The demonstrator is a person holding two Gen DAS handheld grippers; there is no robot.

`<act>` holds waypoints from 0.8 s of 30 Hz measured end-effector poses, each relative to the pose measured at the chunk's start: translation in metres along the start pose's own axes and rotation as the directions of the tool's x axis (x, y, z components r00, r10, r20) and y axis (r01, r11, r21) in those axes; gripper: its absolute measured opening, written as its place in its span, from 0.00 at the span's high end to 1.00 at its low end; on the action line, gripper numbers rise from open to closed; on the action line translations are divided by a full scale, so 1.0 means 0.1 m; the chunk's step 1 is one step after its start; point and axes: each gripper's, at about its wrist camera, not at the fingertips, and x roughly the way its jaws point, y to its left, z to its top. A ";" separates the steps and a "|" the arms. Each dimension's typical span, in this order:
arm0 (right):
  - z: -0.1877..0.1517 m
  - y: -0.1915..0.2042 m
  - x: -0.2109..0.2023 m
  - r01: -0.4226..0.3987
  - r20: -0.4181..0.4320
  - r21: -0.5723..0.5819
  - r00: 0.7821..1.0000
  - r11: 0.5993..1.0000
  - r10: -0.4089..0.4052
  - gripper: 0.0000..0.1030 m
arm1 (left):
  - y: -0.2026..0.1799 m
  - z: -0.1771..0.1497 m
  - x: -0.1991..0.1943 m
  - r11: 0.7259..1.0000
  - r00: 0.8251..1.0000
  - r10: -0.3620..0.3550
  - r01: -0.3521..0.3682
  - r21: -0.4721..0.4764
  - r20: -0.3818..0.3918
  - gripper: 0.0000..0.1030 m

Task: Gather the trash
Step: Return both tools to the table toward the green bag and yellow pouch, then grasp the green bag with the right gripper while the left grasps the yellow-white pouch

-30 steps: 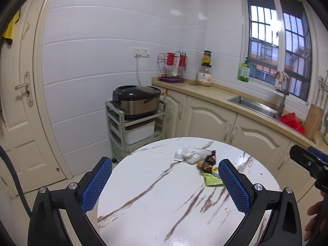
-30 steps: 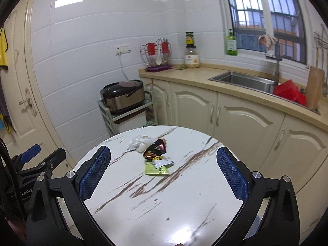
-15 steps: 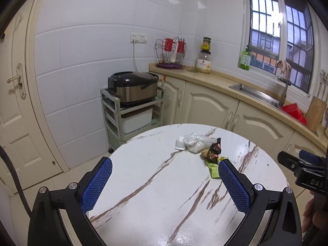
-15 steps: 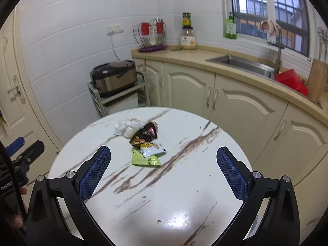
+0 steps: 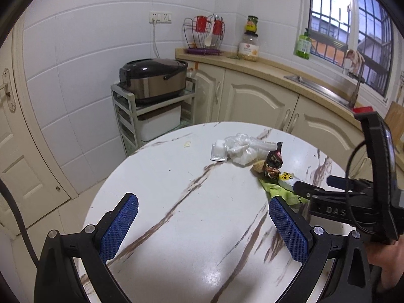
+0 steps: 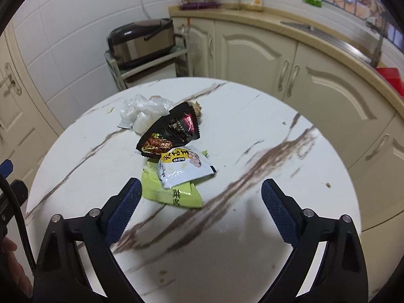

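Note:
A pile of trash lies on the round marble table (image 6: 252, 240): a crumpled clear plastic bag (image 6: 144, 112), a black snack wrapper (image 6: 174, 131), a white and yellow packet (image 6: 184, 168) and a green wrapper (image 6: 171, 192). My right gripper (image 6: 200, 189) hovers just above the pile's near end. Its jaws are closing, with the green wrapper's near edge between the fingertips and no pad touching it. My left gripper (image 5: 203, 202) stands open over bare table, left of the pile, with nothing between its fingers. The left wrist view also shows the bag (image 5: 245, 146), a small white sachet (image 5: 219, 149) and the right gripper (image 5: 314, 183).
A rice cooker (image 5: 154, 78) sits on a shelf cart (image 5: 131, 116) behind the table. Cream cabinets (image 6: 252, 48) under a counter with a sink (image 5: 318, 85) curve round the back and right. A door (image 5: 15, 151) stands at the left. A crumb (image 5: 186, 144) lies on the table.
Both grippers have come down and closer to the table. The right gripper now sits right over the trash pile with its jaws a little narrower, and reaches further into the left wrist view.

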 end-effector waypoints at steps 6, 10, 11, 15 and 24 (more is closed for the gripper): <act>0.09 -0.01 0.39 -0.030 -0.060 -0.023 0.998 0.999 0.029 0.19 | -0.07 0.18 0.41 1.000 0.999 -0.011 0.011 0.012 -0.045 0.01; 0.11 -0.04 0.53 -0.057 -0.080 -0.029 0.995 0.998 0.054 0.43 | -0.11 0.28 0.64 1.000 0.998 -0.007 0.008 0.017 -0.066 0.01; 0.10 -0.05 0.53 -0.072 -0.075 -0.033 0.995 0.997 0.069 0.48 | -0.13 0.29 0.69 1.000 0.998 -0.006 0.007 0.019 -0.070 0.01; 0.08 -0.04 0.52 -0.115 -0.064 -0.051 0.992 0.992 0.112 0.78 | -0.25 0.30 0.81 0.999 0.997 -0.008 0.011 0.035 -0.080 0.01; -0.08 -0.43 0.30 -0.181 -0.014 0.033 0.983 0.983 0.182 0.88 | -0.66 0.20 1.06 0.995 0.991 -0.051 0.061 0.077 -0.124 0.01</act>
